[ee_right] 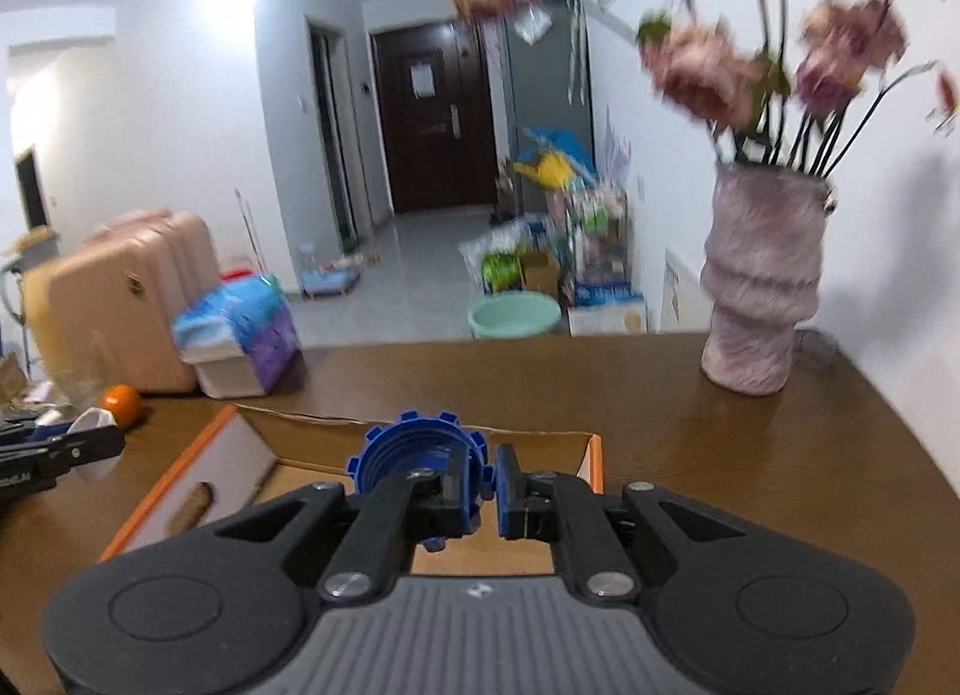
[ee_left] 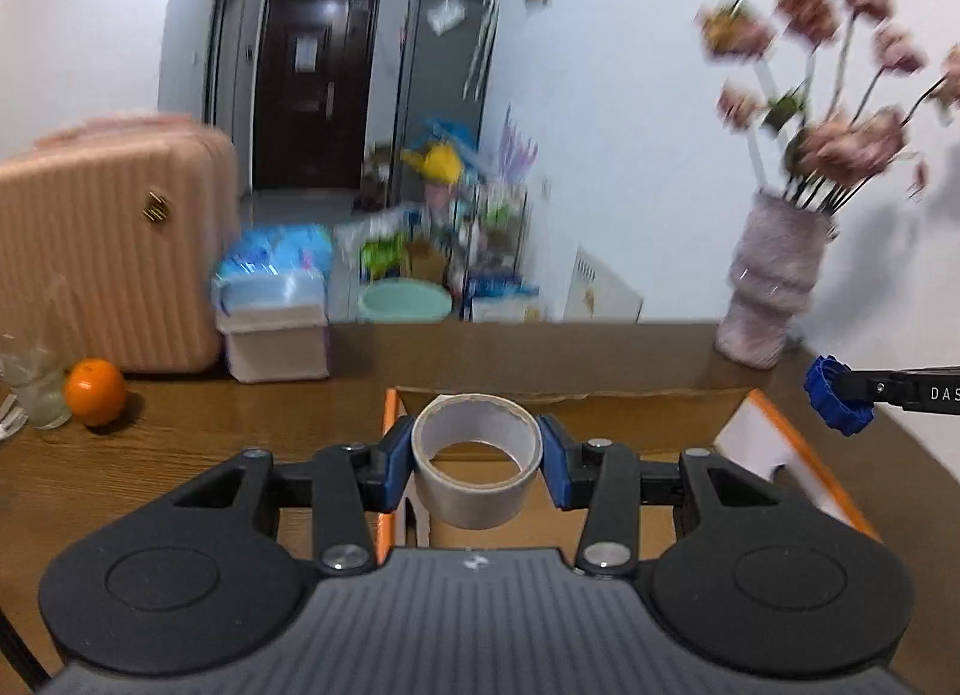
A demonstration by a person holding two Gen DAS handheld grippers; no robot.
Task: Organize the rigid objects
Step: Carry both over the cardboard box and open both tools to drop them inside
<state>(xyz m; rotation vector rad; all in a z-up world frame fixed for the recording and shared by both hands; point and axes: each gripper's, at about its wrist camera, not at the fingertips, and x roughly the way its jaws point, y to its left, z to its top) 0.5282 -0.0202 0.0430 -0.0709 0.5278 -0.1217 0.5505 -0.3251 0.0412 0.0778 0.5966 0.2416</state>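
Left wrist view shows my left gripper (ee_left: 477, 455) fingers squeezing the tape roll (ee_left: 477, 458) above the cardboard box (ee_left: 780, 449), my right gripper (ee_right: 487, 482) pinches the blue ridged cap (ee_right: 414, 458) tight, so next I lower both inside and let go.

The roll of grey tape with a brown cardboard core (ee_left: 476, 458) sits between blue pads. The ridged round plastic cap (ee_right: 417, 458) is deep blue. The open cardboard box (ee_left: 798, 449) is brown with orange edges and white flaps. The wood-grain desk (ee_left: 180, 437) is brown. The round orange fruit (ee_left: 96, 392) is bright; the textured vase (ee_right: 762, 287) is pale pink.
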